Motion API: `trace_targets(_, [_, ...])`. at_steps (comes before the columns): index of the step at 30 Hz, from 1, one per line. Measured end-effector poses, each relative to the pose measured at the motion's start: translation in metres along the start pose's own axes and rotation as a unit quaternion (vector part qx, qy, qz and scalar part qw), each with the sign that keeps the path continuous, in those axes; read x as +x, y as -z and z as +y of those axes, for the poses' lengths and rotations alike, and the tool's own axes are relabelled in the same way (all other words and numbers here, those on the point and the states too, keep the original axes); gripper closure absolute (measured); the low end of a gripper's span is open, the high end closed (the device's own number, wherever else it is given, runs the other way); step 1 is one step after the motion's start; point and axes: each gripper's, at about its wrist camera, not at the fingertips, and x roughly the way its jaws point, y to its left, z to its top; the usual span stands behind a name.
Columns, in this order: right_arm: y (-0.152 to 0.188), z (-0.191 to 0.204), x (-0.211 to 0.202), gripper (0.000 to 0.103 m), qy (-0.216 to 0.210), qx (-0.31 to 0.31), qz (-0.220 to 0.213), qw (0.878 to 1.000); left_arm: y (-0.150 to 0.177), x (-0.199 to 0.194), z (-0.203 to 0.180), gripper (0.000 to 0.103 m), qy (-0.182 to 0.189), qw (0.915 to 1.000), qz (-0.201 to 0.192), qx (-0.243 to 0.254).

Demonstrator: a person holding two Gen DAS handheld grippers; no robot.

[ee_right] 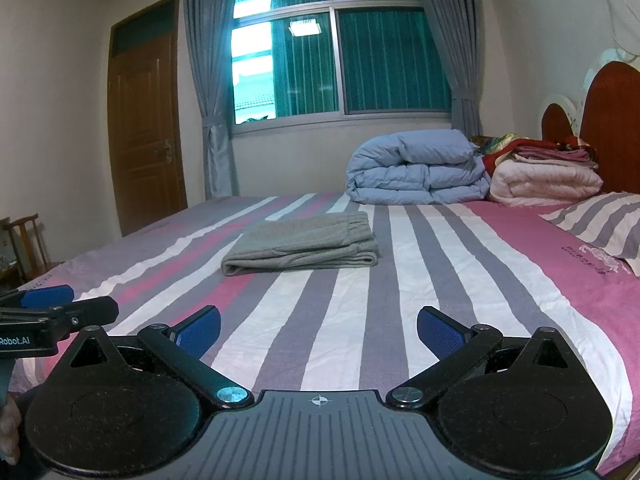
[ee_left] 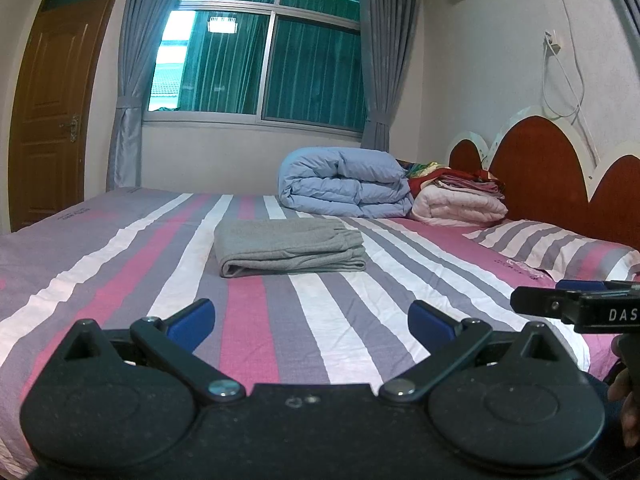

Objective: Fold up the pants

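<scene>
Grey pants (ee_left: 289,246) lie folded into a flat rectangle in the middle of the striped bed (ee_left: 120,264); the right wrist view shows the same pants (ee_right: 304,245) with the waistband on top at the far right. My left gripper (ee_left: 311,320) is open over the near part of the bed, well short of the pants, nothing between its blue pads (ee_left: 192,322). My right gripper (ee_right: 319,330) is open too, equally far back and empty. Each gripper shows in the other's view: the right gripper (ee_left: 568,300) at the right edge, the left gripper (ee_right: 52,304) at the left edge.
A folded blue duvet (ee_left: 346,184), a pink quilt (ee_left: 460,204) and stacked cloths sit at the far side by the red headboard (ee_left: 540,168). A striped pillow (ee_left: 552,246) lies at the right. A wooden door (ee_left: 52,120), a curtained window (ee_left: 256,52) and a chair (ee_right: 26,240) stand beyond.
</scene>
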Motion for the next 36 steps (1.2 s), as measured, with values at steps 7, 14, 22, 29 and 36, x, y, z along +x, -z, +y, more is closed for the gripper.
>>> trace_targets(7, [-0.0001,-0.0006,-0.0012,0.0,0.0,0.0,0.0,1.0,0.0002,0.0003,-0.0001,0.006,0.001,1.0,0.001,0.001])
trace_targets(14, [0.001,-0.0006,-0.0016,0.0,0.0,0.0,0.001,1.0,0.0004,0.0001,0.0002,0.006,0.001,1.0,0.0,0.003])
trace_targets(22, [0.0007,-0.0023,-0.0034,0.0,0.0,0.002,0.002,1.0,-0.0002,0.0008,0.0023,0.006,0.004,1.0,0.002,0.006])
trace_targets(29, [-0.0001,-0.0017,-0.0044,0.0,0.0,0.001,0.002,1.0,-0.0007,0.0011,0.0032,0.006,0.006,1.0,0.001,0.007])
trace_targets(36, [0.0025,-0.0023,-0.0051,0.0,0.0,0.0,0.003,1.0,-0.0006,0.0013,0.0036,0.006,0.008,0.9999,0.0,0.007])
